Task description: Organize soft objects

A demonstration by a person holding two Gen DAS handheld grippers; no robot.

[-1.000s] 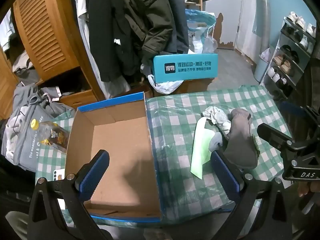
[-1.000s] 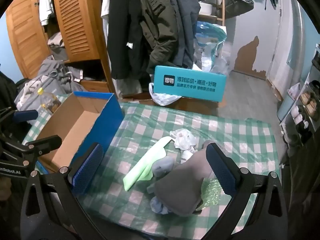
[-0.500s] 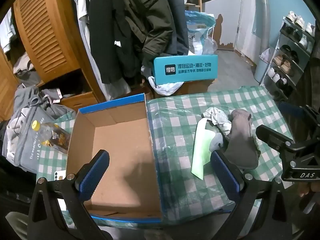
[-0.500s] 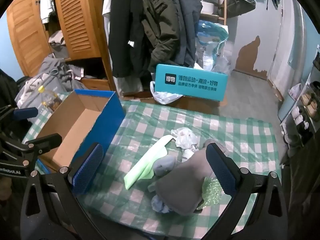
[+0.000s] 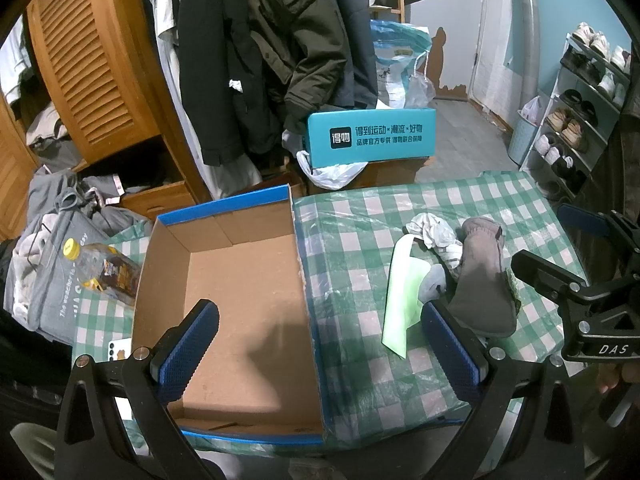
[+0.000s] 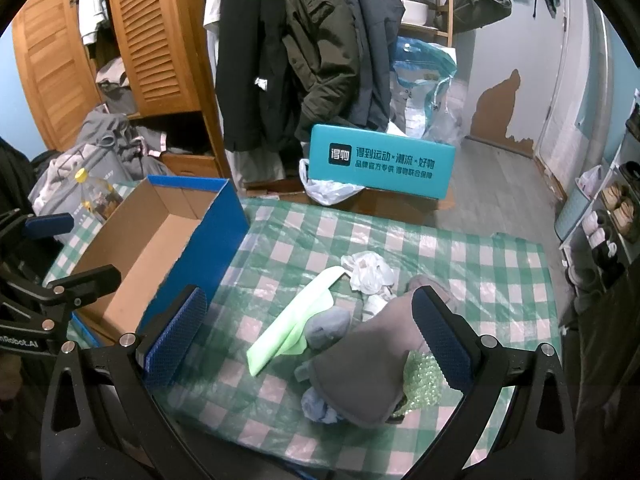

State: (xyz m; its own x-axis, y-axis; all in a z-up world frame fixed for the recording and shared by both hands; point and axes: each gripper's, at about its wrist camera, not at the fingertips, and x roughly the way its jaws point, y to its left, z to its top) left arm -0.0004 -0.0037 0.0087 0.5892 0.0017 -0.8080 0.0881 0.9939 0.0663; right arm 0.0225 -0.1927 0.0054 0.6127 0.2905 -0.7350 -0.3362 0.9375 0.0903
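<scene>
We see the green-checked table [image 5: 360, 216] bearing a blue-walled cardboard box [image 5: 240, 300], its brown floor bare. Right of the box, apart from it, lies the soft pile: grey cloth [image 6: 360, 368], pale green sheet [image 6: 292, 320], crumpled white rag [image 6: 370, 272]. Left gripper [image 5: 320, 350] and right gripper [image 6: 308, 332] both hover spread wide, grasping nothing.

The teal box [image 5: 370, 138] reads "得物" (then smaller Chinese slogans); the right gripper [image 5: 576, 264] reads "DAS".
</scene>
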